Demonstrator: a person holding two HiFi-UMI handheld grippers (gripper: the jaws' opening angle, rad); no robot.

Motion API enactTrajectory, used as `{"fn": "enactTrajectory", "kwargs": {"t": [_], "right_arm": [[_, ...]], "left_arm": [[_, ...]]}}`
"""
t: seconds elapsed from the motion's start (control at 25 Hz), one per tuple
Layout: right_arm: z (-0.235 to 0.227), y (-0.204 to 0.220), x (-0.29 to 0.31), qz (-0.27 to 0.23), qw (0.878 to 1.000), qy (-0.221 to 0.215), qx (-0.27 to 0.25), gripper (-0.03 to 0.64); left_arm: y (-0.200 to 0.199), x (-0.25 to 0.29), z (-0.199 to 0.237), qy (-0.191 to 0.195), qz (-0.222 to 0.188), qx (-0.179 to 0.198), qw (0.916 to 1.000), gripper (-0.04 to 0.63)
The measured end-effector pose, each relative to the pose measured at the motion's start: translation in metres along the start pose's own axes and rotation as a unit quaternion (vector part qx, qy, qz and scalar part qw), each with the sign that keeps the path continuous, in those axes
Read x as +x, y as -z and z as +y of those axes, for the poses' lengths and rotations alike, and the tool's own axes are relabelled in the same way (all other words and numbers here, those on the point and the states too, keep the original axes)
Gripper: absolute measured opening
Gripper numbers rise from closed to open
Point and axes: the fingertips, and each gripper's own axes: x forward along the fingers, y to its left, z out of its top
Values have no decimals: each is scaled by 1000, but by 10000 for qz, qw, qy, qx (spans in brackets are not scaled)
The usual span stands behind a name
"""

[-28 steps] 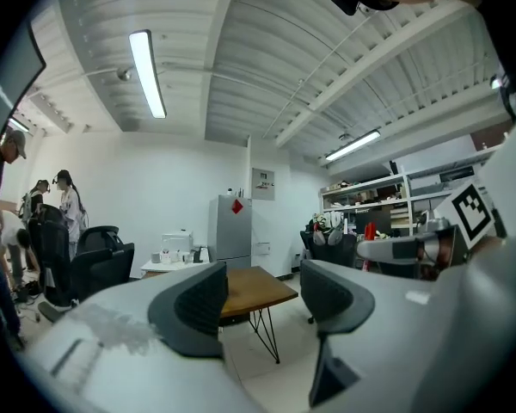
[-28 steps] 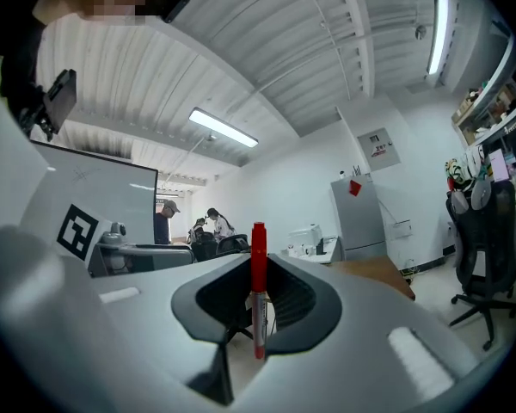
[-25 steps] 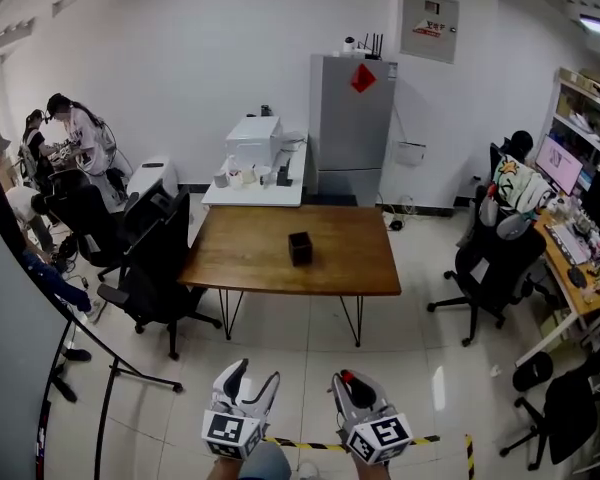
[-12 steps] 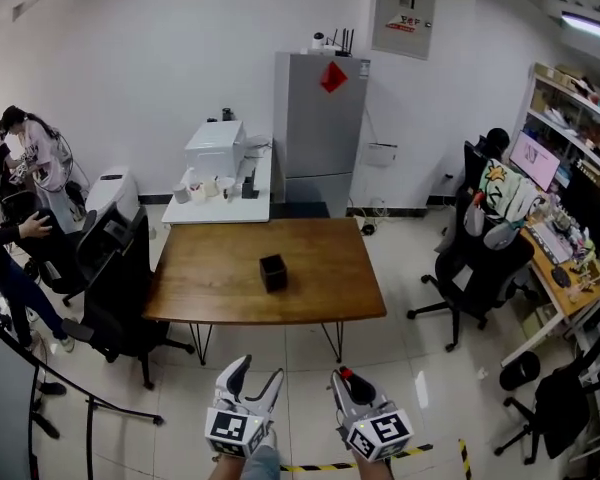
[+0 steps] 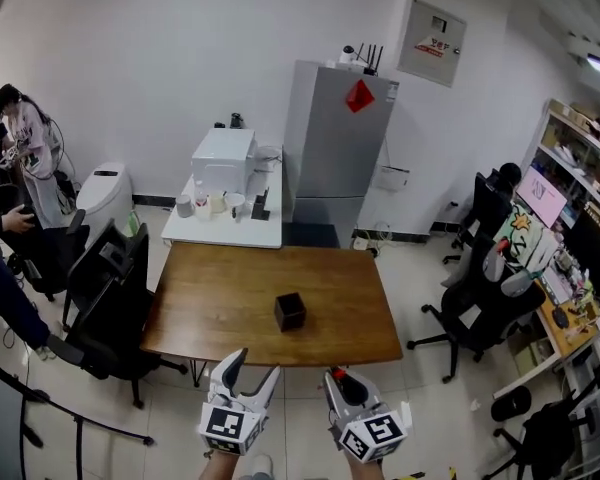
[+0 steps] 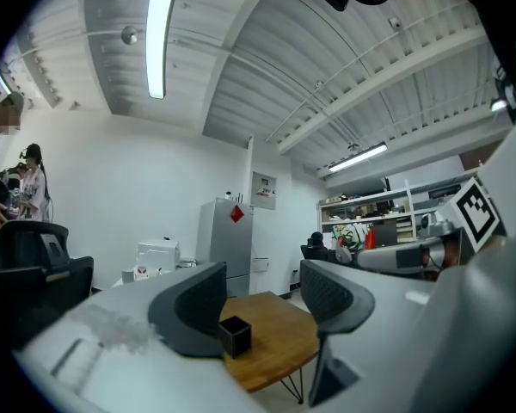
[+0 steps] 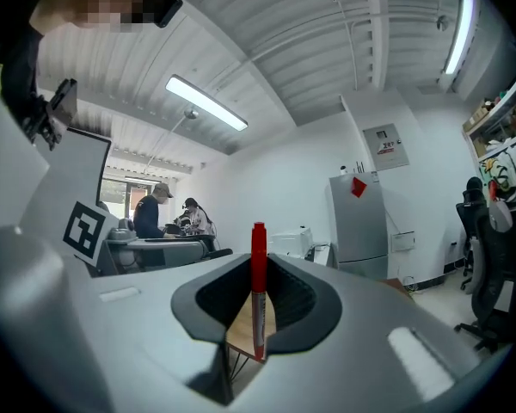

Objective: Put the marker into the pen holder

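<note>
The left gripper [image 5: 257, 370] has its jaws spread with nothing between them. The right gripper [image 5: 342, 380] has its jaws pressed onto a red marker [image 7: 258, 274]. The marker stands upright in the grip, and its red end rises above the jaw tips. Both grippers are held side by side over the floor, short of the near edge of the wooden counter [image 5: 225, 308]. The black pen holder [image 5: 290, 311] stands upright on the counter, near its middle, well apart from both grippers. A black chair [image 5: 110, 293] stands at the counter's left side. A grey fridge [image 5: 335, 153] stands against the far wall.
</note>
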Motion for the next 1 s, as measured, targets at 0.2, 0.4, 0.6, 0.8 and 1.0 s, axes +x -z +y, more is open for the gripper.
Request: {"fn": "enactTrajectory", "kwargs": {"t": [0.2, 0.4, 0.6, 0.8, 1.0], "right_arm": [[-3, 11, 44, 176, 9998, -71, 17, 55], [-27, 5, 77, 188, 9997, -131, -10, 55], [-63, -3, 117, 103, 9995, -291, 73, 55], [-96, -15, 160, 25, 9980, -606, 156, 55], [-118, -25, 191, -35, 9955, -937, 166, 55]], "left_arm": [[7, 20, 46, -182, 90, -24, 9998, 268], [12, 47, 69, -347, 98, -134, 9993, 268], [16, 88, 81, -457, 326, 83, 9984, 268], [6, 130, 93, -695, 289, 194, 9970, 268], [3, 168, 102, -928, 248, 154, 9953, 268]]}}
